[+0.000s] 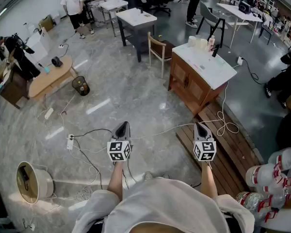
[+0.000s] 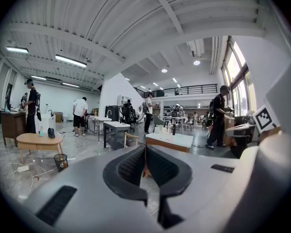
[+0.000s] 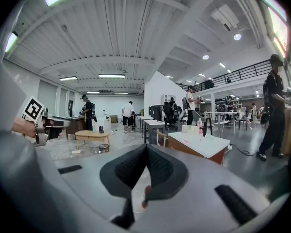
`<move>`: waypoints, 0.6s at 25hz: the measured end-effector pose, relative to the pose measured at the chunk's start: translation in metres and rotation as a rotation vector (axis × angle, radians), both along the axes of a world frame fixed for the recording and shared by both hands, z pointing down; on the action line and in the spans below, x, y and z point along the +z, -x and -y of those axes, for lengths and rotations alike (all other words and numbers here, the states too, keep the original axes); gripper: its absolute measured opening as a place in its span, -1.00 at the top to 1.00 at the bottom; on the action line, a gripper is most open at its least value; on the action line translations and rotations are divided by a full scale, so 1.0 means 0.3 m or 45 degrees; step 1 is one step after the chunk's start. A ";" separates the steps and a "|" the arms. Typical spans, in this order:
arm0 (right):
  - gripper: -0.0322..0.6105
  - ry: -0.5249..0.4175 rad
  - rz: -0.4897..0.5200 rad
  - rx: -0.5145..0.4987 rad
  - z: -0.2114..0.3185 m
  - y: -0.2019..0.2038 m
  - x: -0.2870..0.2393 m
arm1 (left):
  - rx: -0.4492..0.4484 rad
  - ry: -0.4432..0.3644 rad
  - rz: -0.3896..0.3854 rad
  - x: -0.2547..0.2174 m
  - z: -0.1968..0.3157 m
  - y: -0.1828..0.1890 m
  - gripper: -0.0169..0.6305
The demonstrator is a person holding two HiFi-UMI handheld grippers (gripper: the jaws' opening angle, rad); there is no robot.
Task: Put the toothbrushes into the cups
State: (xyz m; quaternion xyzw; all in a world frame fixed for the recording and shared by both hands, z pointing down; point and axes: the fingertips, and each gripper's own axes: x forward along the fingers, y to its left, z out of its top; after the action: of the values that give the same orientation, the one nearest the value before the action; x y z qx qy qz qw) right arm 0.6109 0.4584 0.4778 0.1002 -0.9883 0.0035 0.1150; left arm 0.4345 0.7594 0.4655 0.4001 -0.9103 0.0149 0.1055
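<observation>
The left gripper (image 1: 122, 128) and the right gripper (image 1: 202, 128) are both clenched on nothing. I think they are only being carried, because the table (image 1: 211, 68) stands well ahead of them.

White-topped wooden cabinet (image 1: 211, 69) on grey floor (image 1: 126, 91), pale cups (image 1: 196, 42) and a bottle (image 1: 212, 41) at its far end

No words or numbers are legible — only square markers (image 1: 119, 150) on the left tool (image 1: 122, 126) and right tool (image 1: 201, 126).
</observation>
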 end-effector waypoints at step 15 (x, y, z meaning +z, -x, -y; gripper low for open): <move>0.10 0.053 0.111 -0.130 -0.019 0.009 -0.020 | 0.106 0.036 0.029 0.030 0.070 -0.065 0.39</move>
State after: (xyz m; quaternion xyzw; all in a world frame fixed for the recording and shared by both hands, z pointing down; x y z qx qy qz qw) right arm 0.6081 0.4640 0.4720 0.0468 -0.9959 0.0227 0.0738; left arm 0.4540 0.7385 0.4743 0.4359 -0.8937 0.0366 0.0999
